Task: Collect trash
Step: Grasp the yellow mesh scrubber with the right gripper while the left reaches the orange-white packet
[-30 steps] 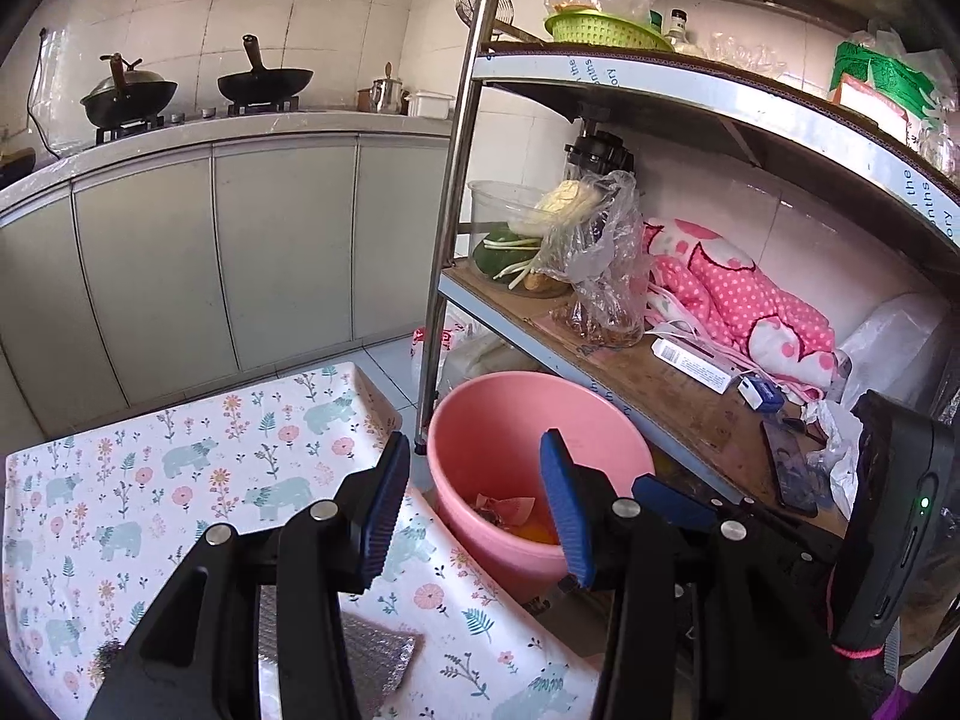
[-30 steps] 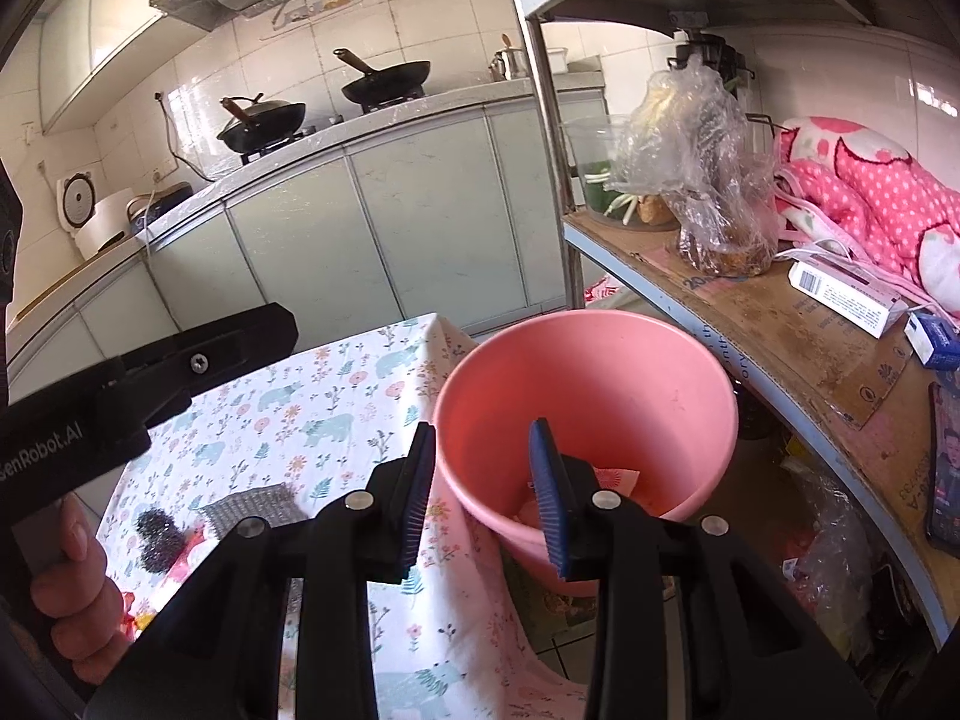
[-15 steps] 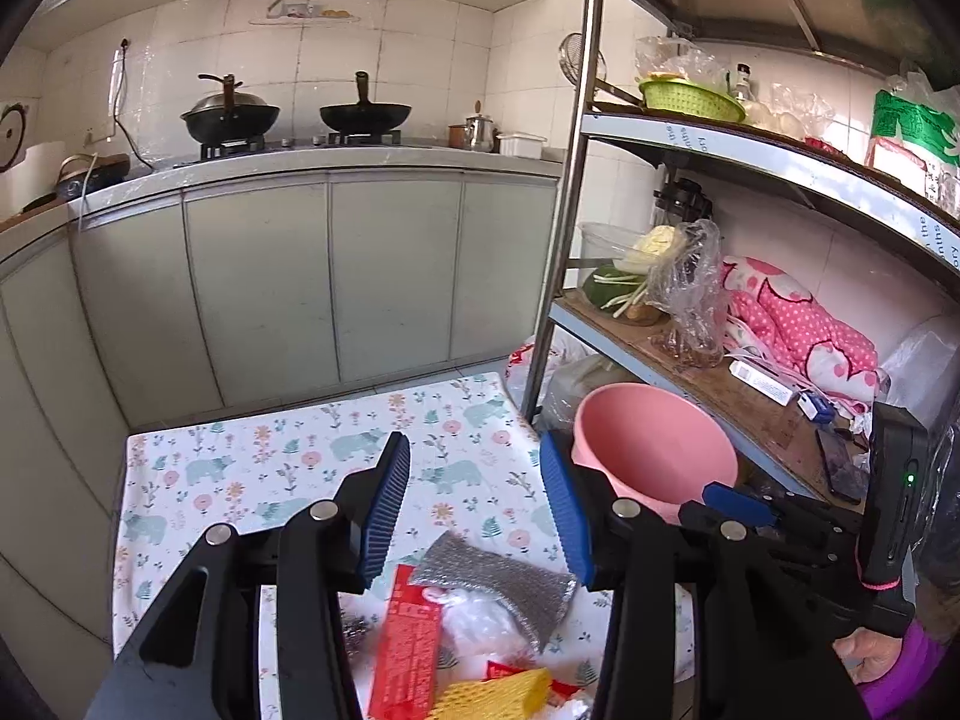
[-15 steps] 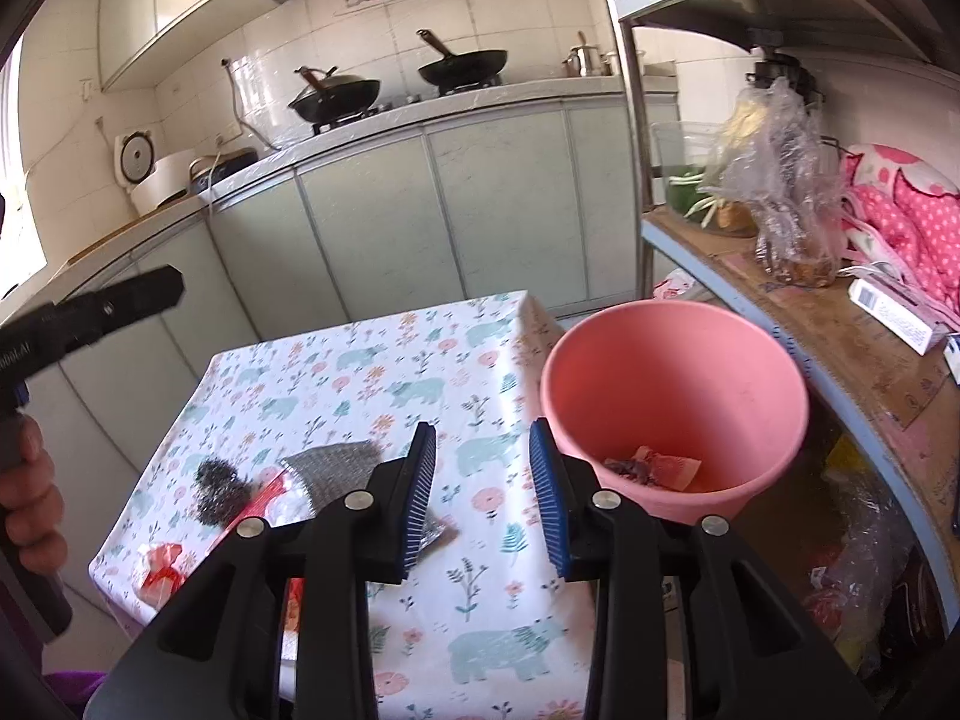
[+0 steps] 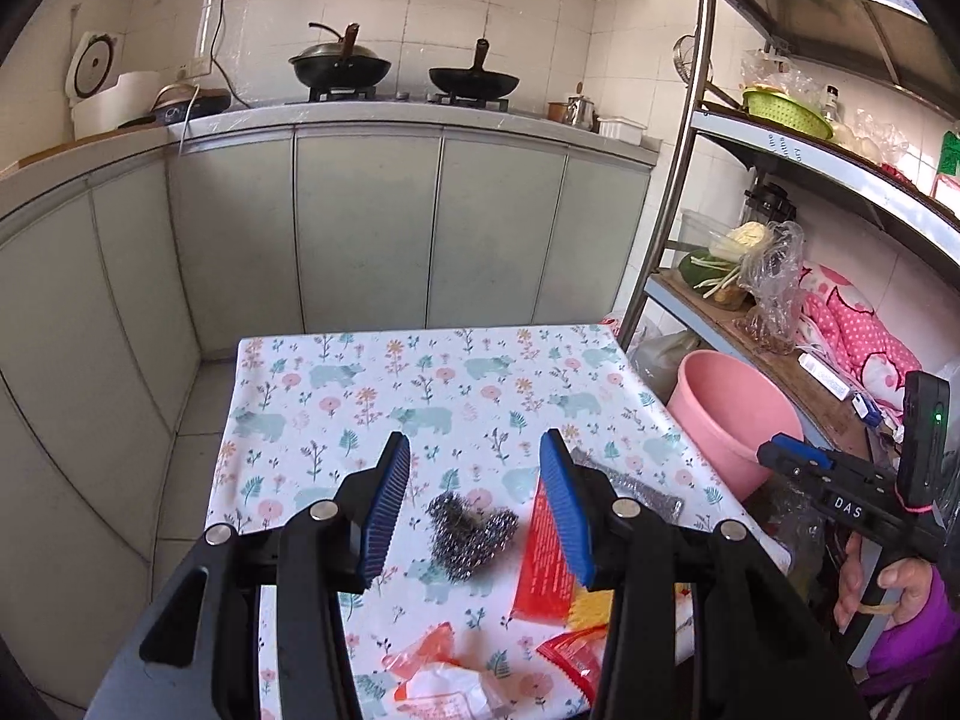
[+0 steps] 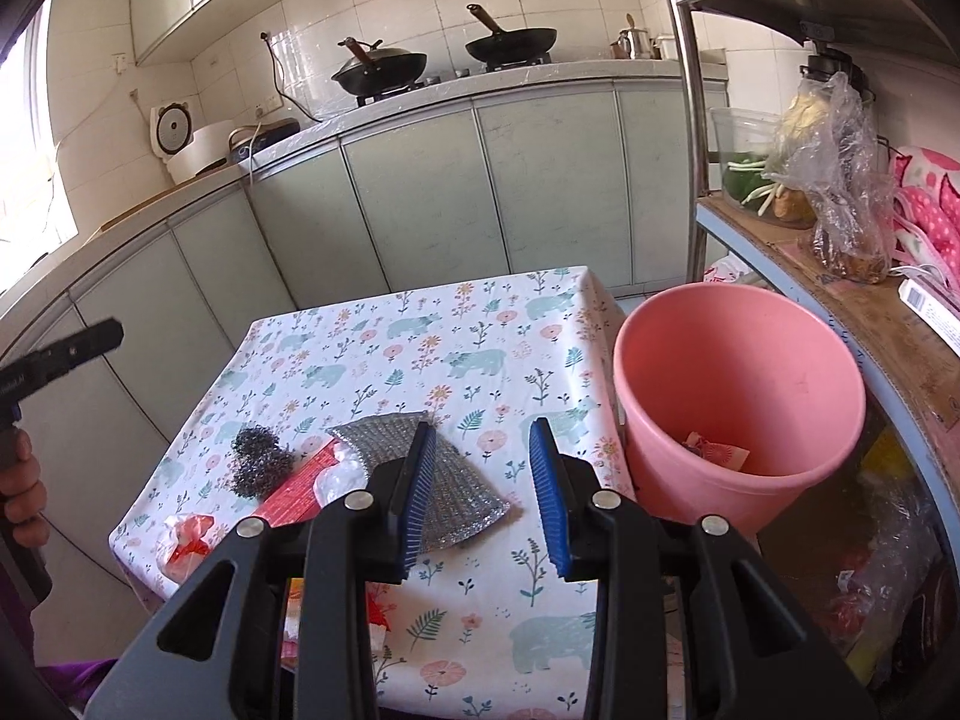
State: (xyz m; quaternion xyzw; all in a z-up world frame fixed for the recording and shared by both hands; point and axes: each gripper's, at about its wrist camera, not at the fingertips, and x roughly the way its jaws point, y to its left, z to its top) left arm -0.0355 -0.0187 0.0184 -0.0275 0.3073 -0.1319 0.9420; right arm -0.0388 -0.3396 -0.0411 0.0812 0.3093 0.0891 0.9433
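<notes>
The pink bucket serves as the landmark. Farthest left of it on the floral-clothed worktop lies a crumpled clear wrapper with orange print, its lower part cut off by the left tongs in the left wrist view. Nearer the bucket sit two wiry steel-wool scourers, dark, coarse and rounded, touching each other; in the left view they lie between the left tongs' blue ribbed pads, below them, and the jaws stand wide apart with nothing held. Next toward the bucket is a flat red packet with a glossy face, partly covered by a clear plastic bag. A silver mesh scouring pad, flat and glittering, lies closest to the bucket; the right tongs hide part of it. Those tongs are also parted, gripping nothing. A yellow ridged piece and another red wrapper near the worktop's near edge are mostly hidden behind the left tongs' arm.

The far half of the worktop is bare cloth, open for moving. The bucket stands on the floor just beside the worktop's right edge, smooth plastic, round-rimmed, with reddish scraps at its bottom. Right of it, a metal shelf rack crowds close.
</notes>
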